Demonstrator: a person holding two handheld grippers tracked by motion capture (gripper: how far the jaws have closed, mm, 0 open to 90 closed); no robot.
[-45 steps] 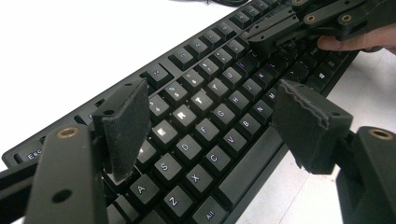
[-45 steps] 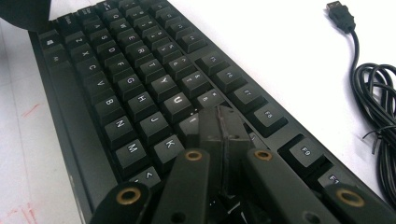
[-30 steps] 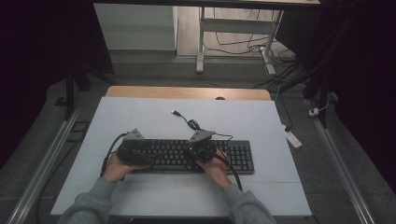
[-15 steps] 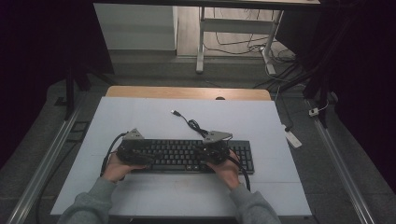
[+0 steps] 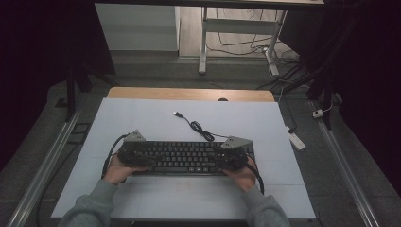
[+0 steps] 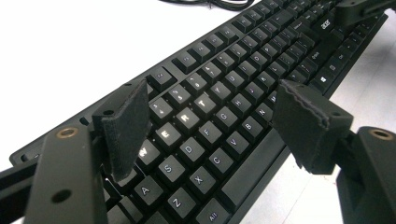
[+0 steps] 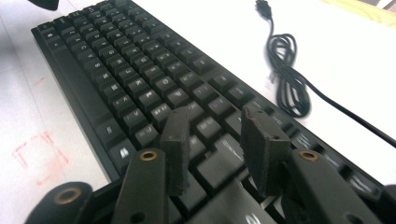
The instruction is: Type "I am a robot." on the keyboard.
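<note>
High view: flat black plastic computer keyboard (image 5: 187, 158) lies on the white table sheet (image 5: 156, 123), near the person's edge, long axis running left to right across the table, key rows facing up. Left gripper (image 5: 142, 158) sits over the keyboard's left end, right gripper (image 5: 226, 160) over its right end, each in a hand (image 5: 118, 169) coming up from the bottom edge. Left gripper view: jaws wide apart, straddling the letter keys, pads above the keycaps with nothing pinched between them; left pad hangs over the Q-W-A area, contact with keys hard to judge. Right gripper view: jaws have just been opening, now parted over the keys at the right end, nothing clamped between them; whether the tips touch the keycaps cannot be told. Thin black coiled USB cable (image 5: 201, 130) runs from the keyboard's back edge toward the far side, plug (image 5: 177, 114) lying free on the sheet. Keyboard ends under both grippers are hidden in high view; key legends blurred in right gripper view.
</note>
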